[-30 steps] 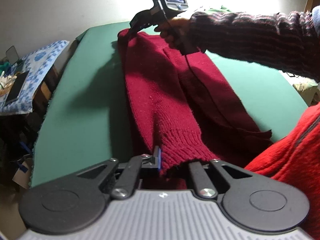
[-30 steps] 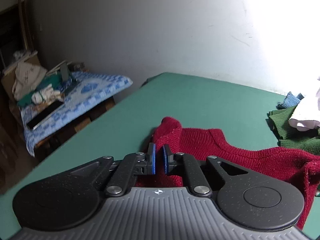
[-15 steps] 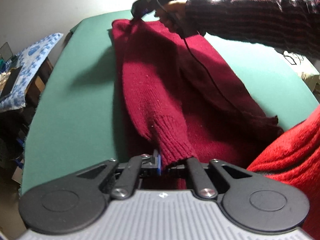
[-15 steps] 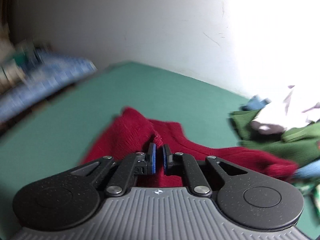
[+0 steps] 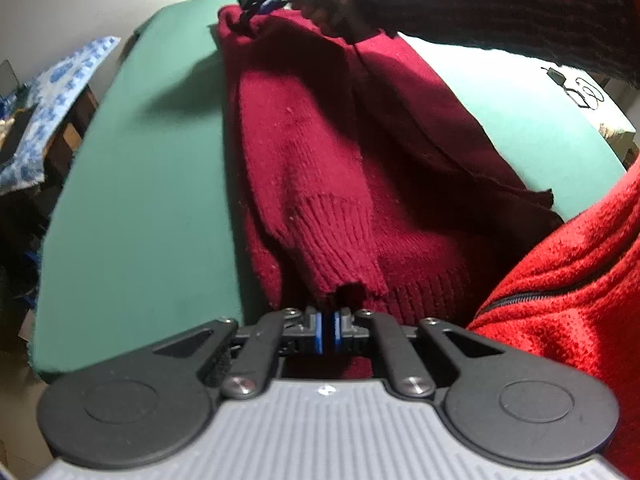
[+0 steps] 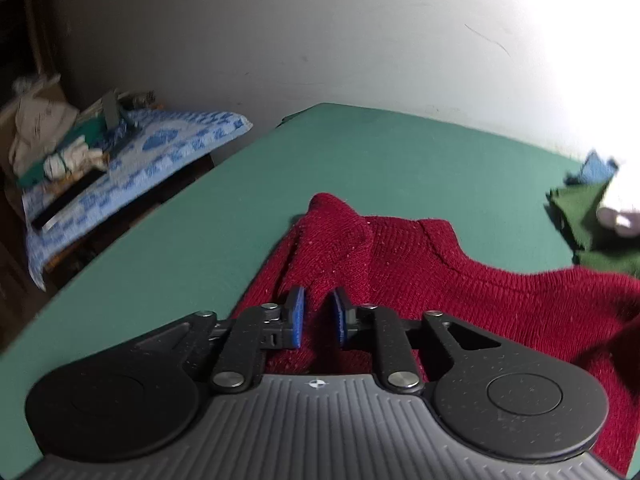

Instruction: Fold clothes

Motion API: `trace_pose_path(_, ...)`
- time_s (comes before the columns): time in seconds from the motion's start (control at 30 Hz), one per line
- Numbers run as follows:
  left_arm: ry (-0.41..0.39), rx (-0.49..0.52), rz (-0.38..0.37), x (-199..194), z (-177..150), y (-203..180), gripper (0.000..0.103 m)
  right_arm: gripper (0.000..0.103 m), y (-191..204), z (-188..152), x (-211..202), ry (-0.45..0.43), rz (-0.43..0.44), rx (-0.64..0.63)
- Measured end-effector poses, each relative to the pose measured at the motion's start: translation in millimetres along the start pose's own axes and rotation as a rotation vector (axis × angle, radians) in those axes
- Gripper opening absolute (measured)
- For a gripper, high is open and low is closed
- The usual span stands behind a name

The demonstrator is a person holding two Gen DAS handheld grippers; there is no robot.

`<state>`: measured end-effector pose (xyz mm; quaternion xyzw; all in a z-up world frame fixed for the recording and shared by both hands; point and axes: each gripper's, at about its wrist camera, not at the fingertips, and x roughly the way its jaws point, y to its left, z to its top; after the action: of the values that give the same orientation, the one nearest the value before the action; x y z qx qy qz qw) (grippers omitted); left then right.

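The dark red sweater (image 5: 320, 152) lies lengthwise on the green table (image 5: 140, 200), its sleeve laid over the body, so the left gripper (image 5: 328, 330) sits nearly closed and empty just short of the cuff (image 5: 340, 248), while the right gripper (image 6: 318, 316) rests parted, holding nothing, above the shoulder (image 6: 332, 220).

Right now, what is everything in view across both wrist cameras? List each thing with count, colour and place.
sweater: one, dark red, spread along the green table.
table: one, green top.
patterned cloth: one, blue and white, on a side surface left of the table, cluttered.
clothes pile: green, blue and pale pieces, far right of the table.
red garment: one, bright red, right edge of the left view.
left gripper: black with blue pads, just short of the sweater cuff.
right gripper: pads parted over the sweater's far end.
sleeve: dark, striped.
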<state>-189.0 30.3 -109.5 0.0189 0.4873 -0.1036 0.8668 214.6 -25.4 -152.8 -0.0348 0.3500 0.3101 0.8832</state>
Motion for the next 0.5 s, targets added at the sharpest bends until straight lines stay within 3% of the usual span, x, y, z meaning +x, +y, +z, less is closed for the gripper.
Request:
trace_pose_path(0.03,-0.007,-0.005,0.0,-1,0,2,0.011,0.031,-5,1,-7,-0.011,0.004,0.031)
trace_pose_path(0.17,-0.034,-0.027,-0.001,-4,2,8,0.023,0.033,-15,-1,-43,-0.042,0.035,0.068)
trace_pose_path(0.33,-0.033,0.0,0.012,7,7,5,0.023,0.037,-11,-22,-76,0.023,0.187,0.106)
trace_pose_path(0.37,-0.032,0.007,0.018,10,9,4,0.023,0.037,-6,-29,-79,0.044,0.198,0.091)
trace_pose_path(0.47,-0.031,0.045,0.045,15,13,1,0.004,0.037,14,-53,-83,0.089,0.198,0.008)
trace_pose_path(0.5,-0.031,0.055,0.049,15,14,0,0.004,0.037,22,-60,-85,0.102,0.204,-0.022)
